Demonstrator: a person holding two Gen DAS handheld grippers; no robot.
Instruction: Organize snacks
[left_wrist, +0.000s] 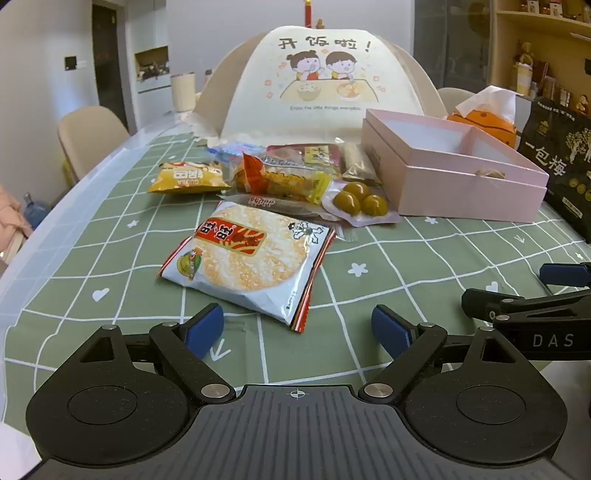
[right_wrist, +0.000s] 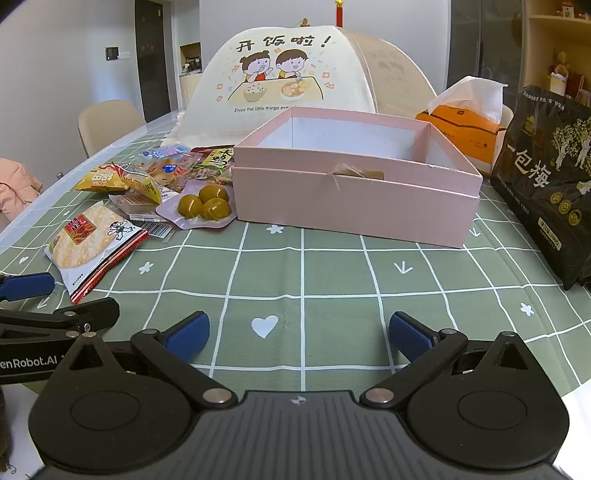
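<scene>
A: Where are the snacks now?

B: They lie in a loose pile (left_wrist: 280, 173) on the green checked table (left_wrist: 406, 258), to the left of the pink box (right_wrist: 354, 192). The rice cracker packet (left_wrist: 247, 258) is the nearest one, lying flat and a little apart from the others. Behind it are a yellow packet (left_wrist: 188, 177), an orange wrapper (left_wrist: 280, 177) and a clear pack of three green plums (right_wrist: 205, 206), which is just beside the box wall.

A: And the box?

B: It is open on top and I see no snack inside.

A: What do the grippers do?

B: The left gripper (left_wrist: 297, 330) is low over the table, just in front of the rice cracker packet. Its jaws are wide apart and hold nothing. The right gripper (right_wrist: 299, 334) is over a bare part of the cloth in front of the box, also wide open and empty.

A: Anything else on the table?

B: A dome food cover (right_wrist: 280, 74) far behind, an orange tissue box (right_wrist: 461, 129) and a black bag (right_wrist: 546, 184) at the right.
</scene>
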